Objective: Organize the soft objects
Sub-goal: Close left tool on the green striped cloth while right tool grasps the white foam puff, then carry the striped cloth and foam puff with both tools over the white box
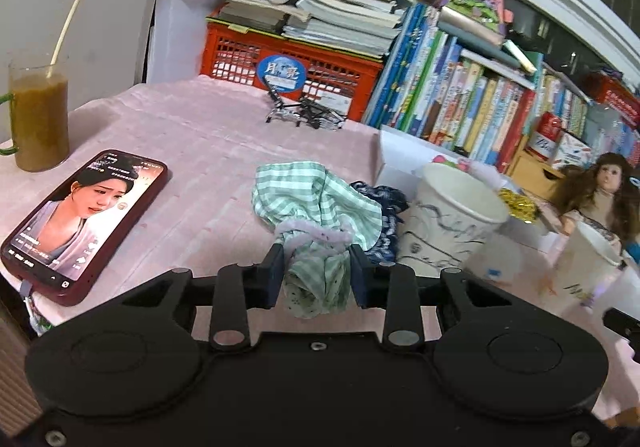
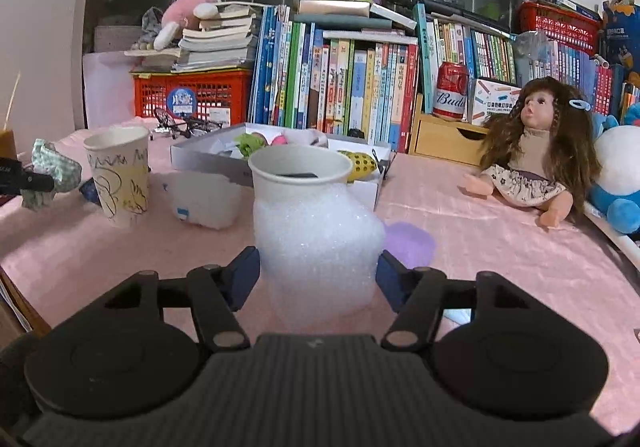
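Note:
My left gripper (image 1: 317, 259) is shut on a green checked cloth (image 1: 316, 199) with a pink frill; the bundle hangs between the fingers above the pink tablecloth. It also shows in the right wrist view (image 2: 54, 167) at the far left. A dark blue patterned cloth (image 1: 384, 207) lies just behind it. My right gripper (image 2: 318, 267) is closed on a white paper cup (image 2: 300, 175) wrapped in white bubble foam (image 2: 320, 243). A scribbled paper cup (image 1: 448, 223) stands right of the green cloth; it also shows in the right wrist view (image 2: 120, 175).
A phone (image 1: 80, 223) with its screen lit and a glass of brown drink (image 1: 38, 119) sit at left. A white box of small toys (image 2: 280, 155), a doll (image 2: 528, 155), a folded foam piece (image 2: 208, 203), a purple pad (image 2: 408, 243), a red crate (image 1: 288, 67) and books stand behind.

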